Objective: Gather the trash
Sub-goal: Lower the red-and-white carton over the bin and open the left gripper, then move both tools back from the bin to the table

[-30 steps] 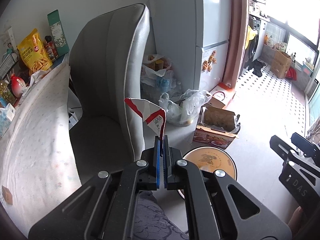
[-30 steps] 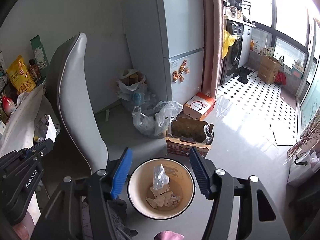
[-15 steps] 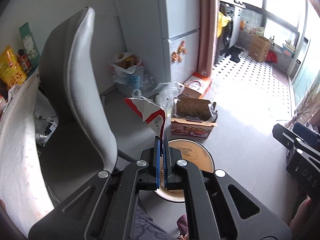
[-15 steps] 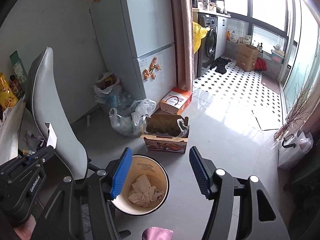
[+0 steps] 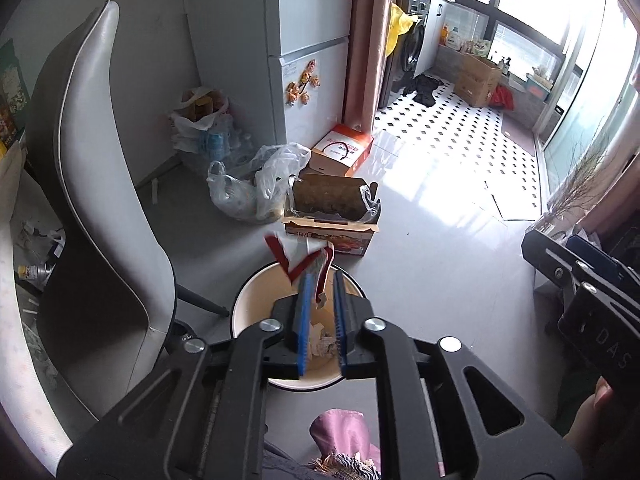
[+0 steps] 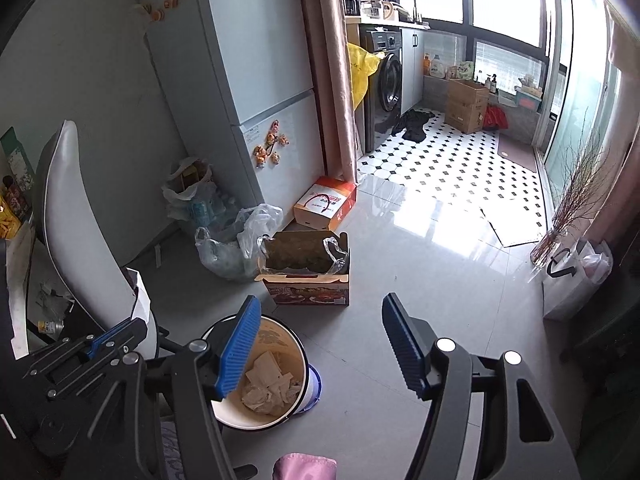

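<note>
One crumpled red-and-white wrapper (image 5: 306, 258) sits loose between the parted left gripper (image 5: 320, 280) fingers; right gripper (image 6: 320, 320) gapes empty.

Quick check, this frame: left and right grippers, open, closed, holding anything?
Left gripper: jaws parted, the red-and-white wrapper loose between them above the trash bin.
Right gripper: wide open, empty.

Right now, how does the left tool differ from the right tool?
The left tool has only a narrow gap, with a red and white wrapper between its pads; the right tool is wide open and empty. The left hangs directly above the bin; the right is beside it. Both have blue pads.
</note>
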A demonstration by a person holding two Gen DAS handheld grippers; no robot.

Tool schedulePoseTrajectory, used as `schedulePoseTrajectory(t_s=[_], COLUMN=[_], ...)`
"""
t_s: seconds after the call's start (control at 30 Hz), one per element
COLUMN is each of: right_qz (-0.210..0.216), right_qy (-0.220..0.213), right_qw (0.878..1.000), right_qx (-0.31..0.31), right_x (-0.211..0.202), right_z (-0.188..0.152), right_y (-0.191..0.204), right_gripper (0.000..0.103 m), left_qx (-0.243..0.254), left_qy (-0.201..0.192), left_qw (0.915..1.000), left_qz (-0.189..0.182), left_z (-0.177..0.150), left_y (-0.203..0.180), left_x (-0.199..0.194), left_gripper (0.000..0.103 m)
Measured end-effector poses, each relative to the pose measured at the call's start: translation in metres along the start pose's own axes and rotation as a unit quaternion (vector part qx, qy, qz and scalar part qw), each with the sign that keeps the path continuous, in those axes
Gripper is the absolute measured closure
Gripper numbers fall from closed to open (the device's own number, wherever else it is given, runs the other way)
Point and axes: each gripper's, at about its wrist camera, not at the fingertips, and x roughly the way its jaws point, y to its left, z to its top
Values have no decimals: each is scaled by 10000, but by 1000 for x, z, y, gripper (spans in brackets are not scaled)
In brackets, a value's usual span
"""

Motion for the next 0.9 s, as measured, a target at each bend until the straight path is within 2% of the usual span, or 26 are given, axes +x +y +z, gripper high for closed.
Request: schedulePoseTrajectory(t_s=[0.07, 0.17, 0.3, 0.37, 0.53, 0.67, 0.9], right_qz=[33, 95, 174, 216, 495, 777, 1233], right_qy=[20, -6, -44, -110, -322, -384, -516], right_qw=[10000, 10000, 9998, 9996, 9974, 9940, 9846], right_qx=[11, -27, -100, -143, -420, -669, -1124], right_x=[2, 2, -2, -6, -27, -38, -71], right_z=[-1, 0, 2, 4, 3, 0, -19], right_y=[2, 7, 16, 24, 56, 88, 145], right_gripper=[41, 41, 40, 35, 24, 21, 13], left_qx=[-114, -234, -307, -372, -669, -895, -1286], left_qy=[-91, -198, -348, -464, -752, -956, -1193], left_qw=[9999, 9995, 9981, 9965, 9901, 9832, 9696], left_qz=[-50, 83, 414, 593, 980, 1273, 1703], left_z=[0, 2, 6, 5, 2, -10, -46], left_y=[6, 16, 33, 43, 79, 105, 154], left_x=[-4, -12, -24, -36, -69, -96, -143], left_gripper=[51, 49, 38, 34, 28, 18, 14])
